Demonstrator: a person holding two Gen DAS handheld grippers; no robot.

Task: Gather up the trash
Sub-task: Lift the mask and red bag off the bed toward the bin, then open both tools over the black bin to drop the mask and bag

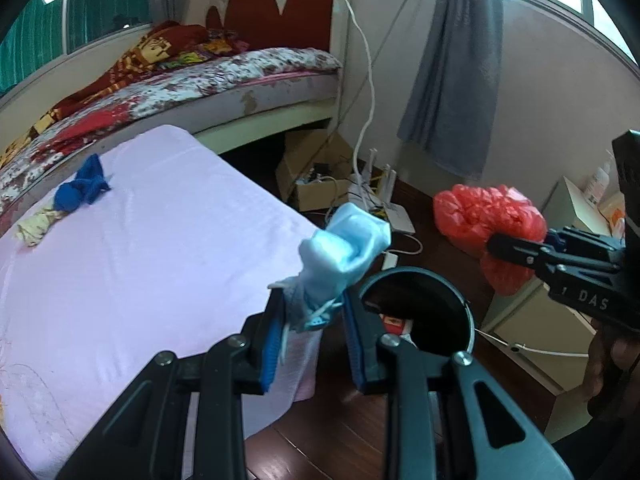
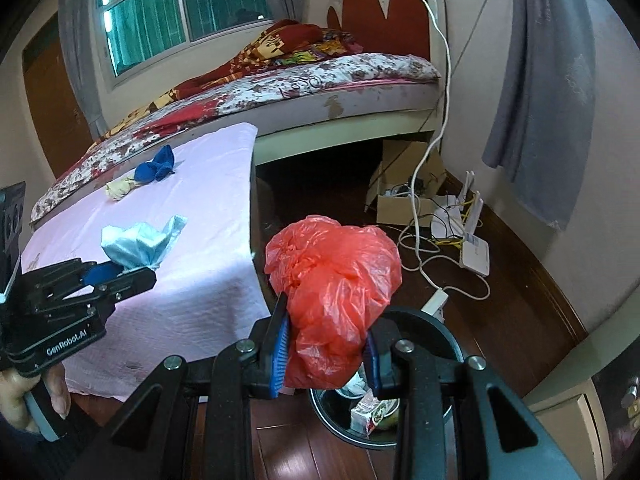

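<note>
My left gripper [image 1: 312, 320] is shut on a crumpled light blue face mask [image 1: 344, 252], held at the table's right edge beside the round black trash bin [image 1: 468, 312] on the floor. My right gripper [image 2: 326, 354] is shut on a crumpled red plastic bag [image 2: 332, 280], held above the same bin [image 2: 440, 328], which holds a small carton and other scraps. The red bag [image 1: 488, 216] and the right gripper [image 1: 516, 248] also show in the left wrist view; the mask [image 2: 140, 244] and left gripper [image 2: 120, 276] show in the right wrist view.
A pink-covered table [image 1: 140, 260] carries a blue cloth [image 1: 82, 192] and a yellowish rag [image 1: 34, 228]. A bed [image 1: 180, 80] stands behind. A cardboard box [image 2: 404, 188], white routers [image 2: 476, 248] and cables lie on the dark wood floor. A cream cabinet [image 1: 532, 320] is at the right.
</note>
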